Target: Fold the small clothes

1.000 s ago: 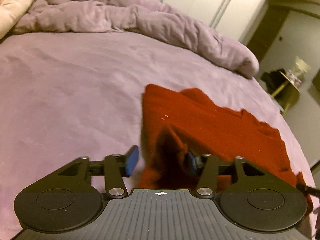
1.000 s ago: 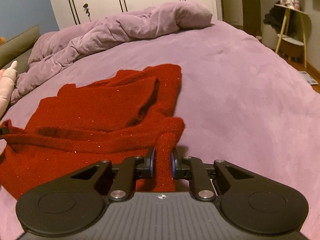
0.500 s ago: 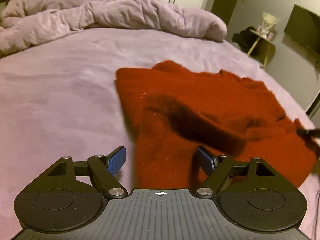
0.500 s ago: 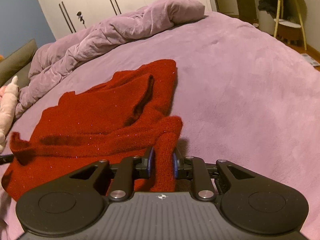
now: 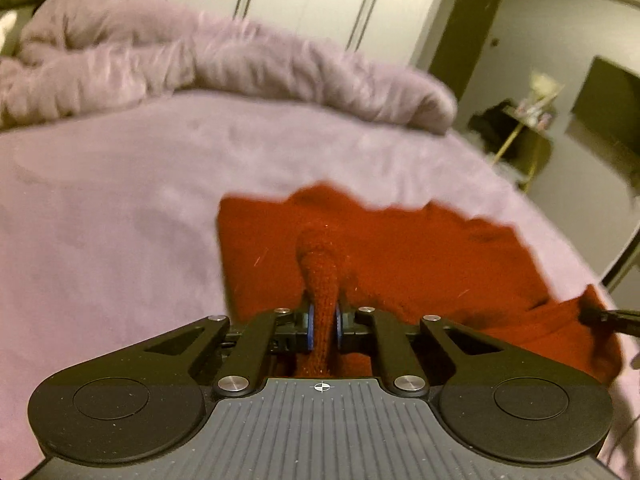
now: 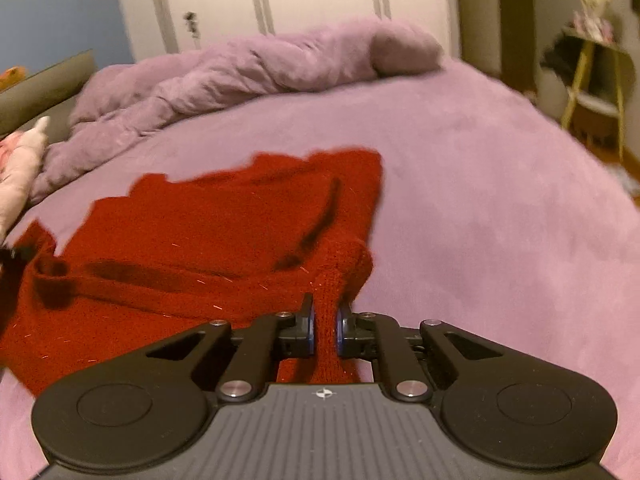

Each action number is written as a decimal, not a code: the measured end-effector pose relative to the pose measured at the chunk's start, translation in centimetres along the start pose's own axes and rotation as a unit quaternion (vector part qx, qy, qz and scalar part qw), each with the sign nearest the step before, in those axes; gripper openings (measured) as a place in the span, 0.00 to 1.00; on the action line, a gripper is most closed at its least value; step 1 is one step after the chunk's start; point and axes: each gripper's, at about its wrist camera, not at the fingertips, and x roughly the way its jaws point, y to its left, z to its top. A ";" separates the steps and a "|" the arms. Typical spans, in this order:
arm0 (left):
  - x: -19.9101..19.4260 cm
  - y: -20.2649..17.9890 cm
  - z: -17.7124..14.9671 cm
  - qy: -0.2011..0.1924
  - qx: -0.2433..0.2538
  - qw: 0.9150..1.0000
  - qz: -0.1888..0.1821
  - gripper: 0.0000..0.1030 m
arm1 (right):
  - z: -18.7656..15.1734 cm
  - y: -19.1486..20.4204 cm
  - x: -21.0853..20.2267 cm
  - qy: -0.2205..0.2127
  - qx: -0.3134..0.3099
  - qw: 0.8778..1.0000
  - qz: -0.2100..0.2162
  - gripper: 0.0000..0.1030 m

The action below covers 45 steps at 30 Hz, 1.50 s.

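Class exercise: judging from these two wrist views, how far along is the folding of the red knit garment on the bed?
Early. Done: both tongs, left and right, are clamped on near-edge bunches of the red knit garment. In hand: lifting that edge. Left: the garment lies spread and rumpled on the bed, no neat fold visible.

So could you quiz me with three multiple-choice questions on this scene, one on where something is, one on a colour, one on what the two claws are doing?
1. Where does the rumpled duvet lie?
A. at the far side of the bed, beyond the knitted garment
B. on the floor
C. over the garment

2. What colour is the knitted garment?
A. blue
B. red
C. white

3. What are the left gripper and right gripper doing?
A. both open and empty
B. only one holds cloth
C. each shut on a fold of the garment

Answers: 1 A, the duvet is heaped beyond the garment; 2 B, the knit is deep red; 3 C, red cloth is pinched between both pairs of pads.
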 end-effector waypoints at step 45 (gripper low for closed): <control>0.5 -2.7 11.1 -0.094 0.062 0.990 0.081 0.12 | 10.3 5.0 1.2 -0.122 -0.133 0.977 -0.117 0.07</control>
